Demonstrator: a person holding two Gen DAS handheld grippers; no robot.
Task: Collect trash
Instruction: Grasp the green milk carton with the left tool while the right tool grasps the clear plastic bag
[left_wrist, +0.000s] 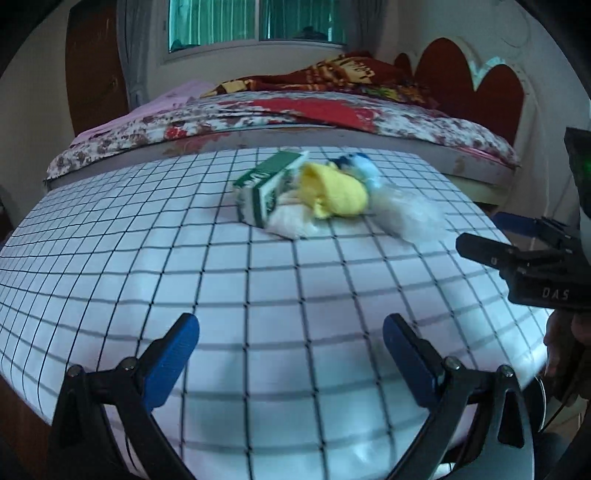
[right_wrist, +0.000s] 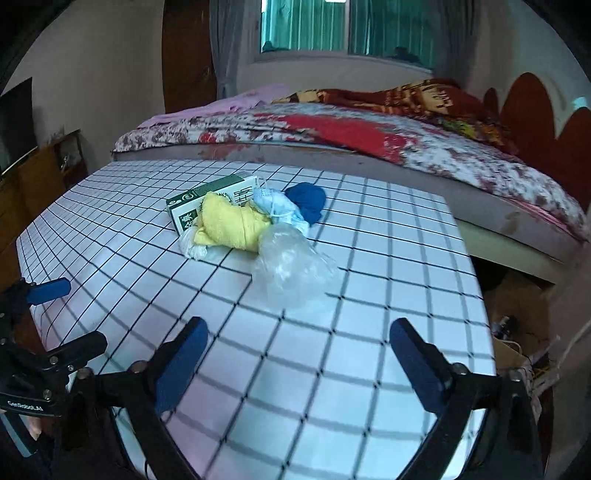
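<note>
A small heap of trash lies on the far half of the grid-patterned table (left_wrist: 258, 295) (right_wrist: 332, 369). It holds a green-and-white carton (left_wrist: 267, 181) (right_wrist: 207, 199), a yellow crumpled cloth (left_wrist: 334, 192) (right_wrist: 232, 221), a clear plastic bag (left_wrist: 406, 214) (right_wrist: 291, 266), a blue wad (right_wrist: 306, 201), a pale face mask (right_wrist: 277, 206) and white tissue (right_wrist: 192, 243). My left gripper (left_wrist: 291, 328) (right_wrist: 70, 317) hovers open over the near table, short of the heap. The right gripper (right_wrist: 299, 330) (left_wrist: 491, 232) is also open and empty, nearest the plastic bag.
A bed (right_wrist: 369, 147) with a floral cover and red headboard (left_wrist: 480, 85) runs along the table's far edge. A wooden cabinet (right_wrist: 40, 173) stands left of the table. Cables and clutter (right_wrist: 524, 354) lie on the floor off the table's right edge. A hand (left_wrist: 561, 339) holds the right gripper.
</note>
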